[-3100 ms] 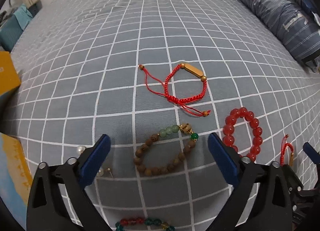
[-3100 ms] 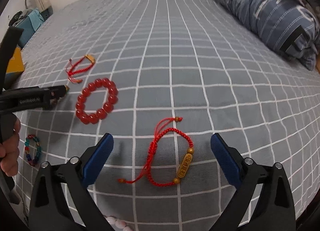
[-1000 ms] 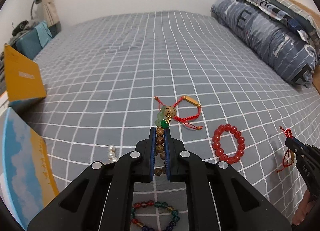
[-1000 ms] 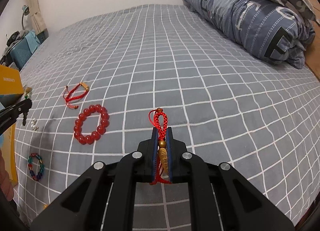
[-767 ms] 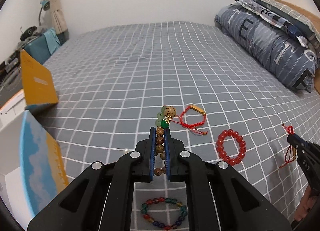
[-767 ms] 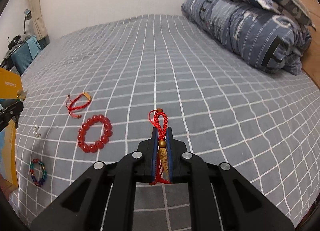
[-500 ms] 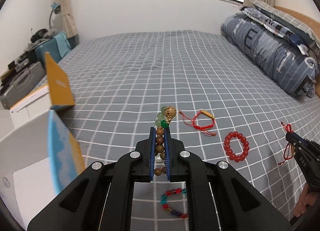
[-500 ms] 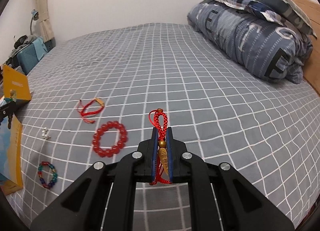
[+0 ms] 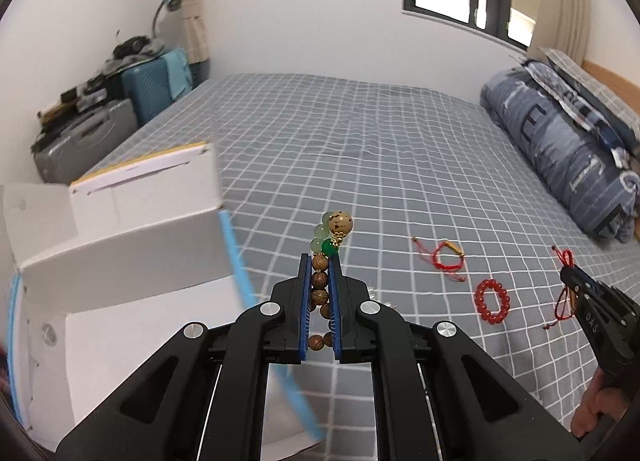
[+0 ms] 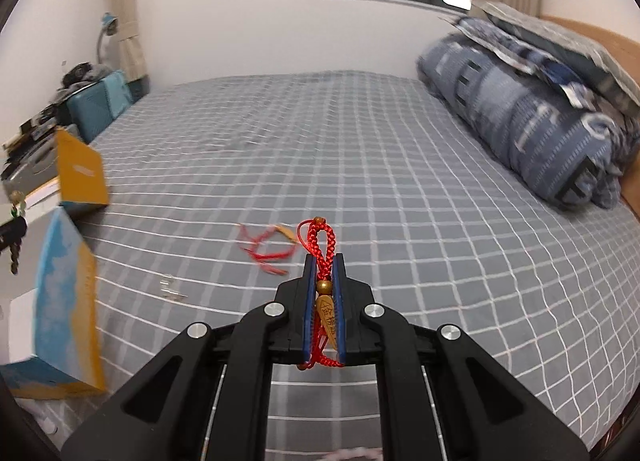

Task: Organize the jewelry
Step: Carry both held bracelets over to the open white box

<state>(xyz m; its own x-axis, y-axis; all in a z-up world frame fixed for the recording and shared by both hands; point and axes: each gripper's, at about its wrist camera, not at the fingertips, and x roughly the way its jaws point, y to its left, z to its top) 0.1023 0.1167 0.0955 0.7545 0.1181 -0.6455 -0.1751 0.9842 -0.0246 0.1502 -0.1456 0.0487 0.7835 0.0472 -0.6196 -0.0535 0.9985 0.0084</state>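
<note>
Left gripper (image 9: 320,261) pinches wooden bead bracelet (image 9: 320,289) — lower loop hidden.

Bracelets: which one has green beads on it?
The wooden bead bracelet pinched in the left tool. Its green beads stick out past the tips; the red bead bracelet on the bed is all red.

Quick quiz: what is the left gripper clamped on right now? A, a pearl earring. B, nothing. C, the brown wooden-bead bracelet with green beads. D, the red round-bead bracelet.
C: the left gripper is shut on the brown wooden-bead bracelet with green beads, while the red round-bead bracelet lies on the bed.
</note>
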